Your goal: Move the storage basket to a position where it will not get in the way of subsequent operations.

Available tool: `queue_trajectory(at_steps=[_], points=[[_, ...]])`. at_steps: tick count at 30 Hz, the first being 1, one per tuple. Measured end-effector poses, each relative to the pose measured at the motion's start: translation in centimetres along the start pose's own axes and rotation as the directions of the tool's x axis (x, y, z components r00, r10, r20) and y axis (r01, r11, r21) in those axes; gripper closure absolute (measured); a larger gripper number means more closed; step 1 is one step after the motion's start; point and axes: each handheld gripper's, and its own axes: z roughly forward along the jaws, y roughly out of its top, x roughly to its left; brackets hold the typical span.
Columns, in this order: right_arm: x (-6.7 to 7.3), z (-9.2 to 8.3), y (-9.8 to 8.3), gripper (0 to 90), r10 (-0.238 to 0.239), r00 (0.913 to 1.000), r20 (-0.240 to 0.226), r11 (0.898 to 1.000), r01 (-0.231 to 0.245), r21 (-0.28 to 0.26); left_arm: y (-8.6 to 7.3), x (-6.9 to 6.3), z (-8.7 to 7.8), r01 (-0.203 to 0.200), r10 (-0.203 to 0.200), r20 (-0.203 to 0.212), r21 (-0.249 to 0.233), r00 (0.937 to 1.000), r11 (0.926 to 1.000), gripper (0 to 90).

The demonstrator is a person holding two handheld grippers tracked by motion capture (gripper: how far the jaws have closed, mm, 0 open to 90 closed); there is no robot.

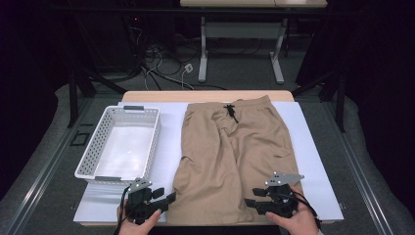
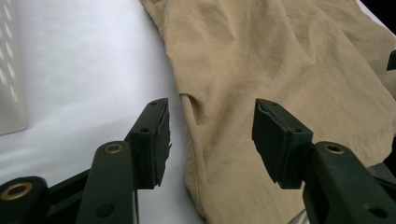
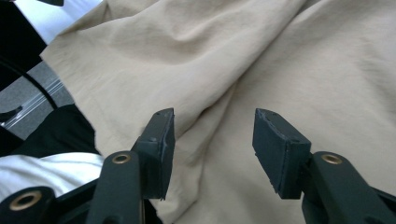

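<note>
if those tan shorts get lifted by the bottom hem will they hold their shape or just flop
Probably flop: the tan shorts lie flat with soft creases and rumpled folds, so the cloth looks thin and limp. Likely light for their size, too. Pinched at one point they would likely drape and bunch, so a hold at both hem corners, near the left hand-held gripper and the right hand-held gripper, seems steadier.

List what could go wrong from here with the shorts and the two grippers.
1. The left gripper stands open over the hem edge of the tan shorts; it may pinch only one layer.
2. The right gripper stands open over a fold, so closing might bunch the cloth.
3. The white basket sits close beside the left gripper; a swing might knock it.
</note>
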Motion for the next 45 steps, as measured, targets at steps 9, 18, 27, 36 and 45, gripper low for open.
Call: queue_trajectory(at_steps=[9,18,27,36,45], points=[[-0.9,0.1,0.1,42.9,0.007,0.9987,0.05,1.0,-0.007,-0.015,0.4,-0.1,1.0,-0.031,0.031,-0.025,0.006,0.9992,0.9995,41.0],[-1.3,-0.4,0.9,37.6,0.021,0.9959,0.089,1.0,-0.02,-0.013,1.4,-0.2,1.3,-0.022,0.021,-0.036,-0.007,0.9991,0.9997,36.9],[-2.6,-0.5,2.4,34.0,-0.014,0.9938,0.11,1.0,0.011,0.026,2.6,-0.2,1.8,-0.039,0.039,0.003,0.056,0.9993,0.9977,34.8],[-3.3,0.2,4.3,28.1,-0.04,0.9926,0.115,0.996,0.03,0.08,3.8,0.3,2.6,0.009,-0.011,0.026,0.093,0.9996,0.9956,33.8],[-3.3,0.4,7.3,25.6,0.012,0.9979,0.064,0.994,-0.019,0.111,5.2,0.1,3.2,0.007,-0.008,0.004,0.101,1.0,0.9949,24.6]])
